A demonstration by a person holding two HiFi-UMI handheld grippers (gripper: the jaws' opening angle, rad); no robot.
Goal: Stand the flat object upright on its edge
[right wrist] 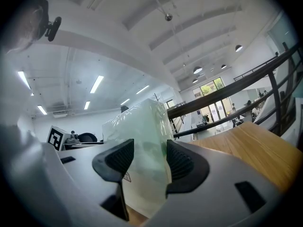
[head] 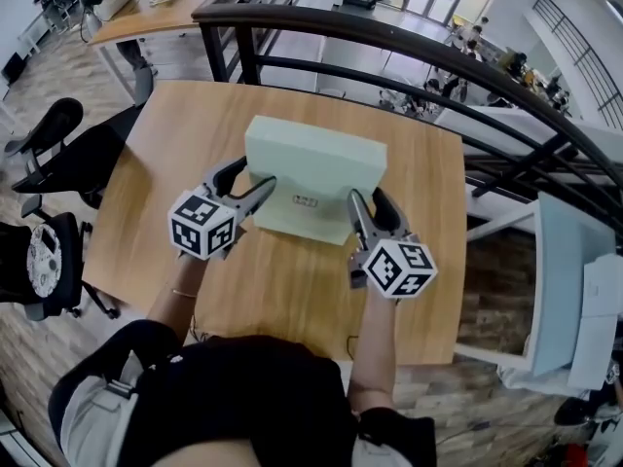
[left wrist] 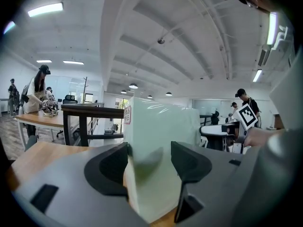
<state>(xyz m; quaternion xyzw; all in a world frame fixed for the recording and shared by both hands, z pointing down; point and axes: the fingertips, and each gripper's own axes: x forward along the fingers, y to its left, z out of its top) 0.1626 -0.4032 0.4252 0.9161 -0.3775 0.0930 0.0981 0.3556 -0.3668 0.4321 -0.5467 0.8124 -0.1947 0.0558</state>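
The flat pale green box (head: 313,149), wrapped in clear film, is raised up on the wooden table (head: 292,290). Its broad face with a small label (head: 306,202) is turned toward me, and its lower edge is at the tabletop. My left gripper (head: 259,171) is shut on the box's left end. In the left gripper view the box (left wrist: 158,141) fills the gap between the jaws of the left gripper (left wrist: 149,167). My right gripper (head: 366,195) is shut on the box's right end. The right gripper view has the box (right wrist: 142,131) pressed between the ribbed pads of the right gripper (right wrist: 150,164).
A dark metal railing (head: 389,37) runs just behind the table's far edge, with a drop to a lower floor beyond. Black office chairs (head: 54,241) stand to the left. Bare tabletop lies in front of the box and to its sides.
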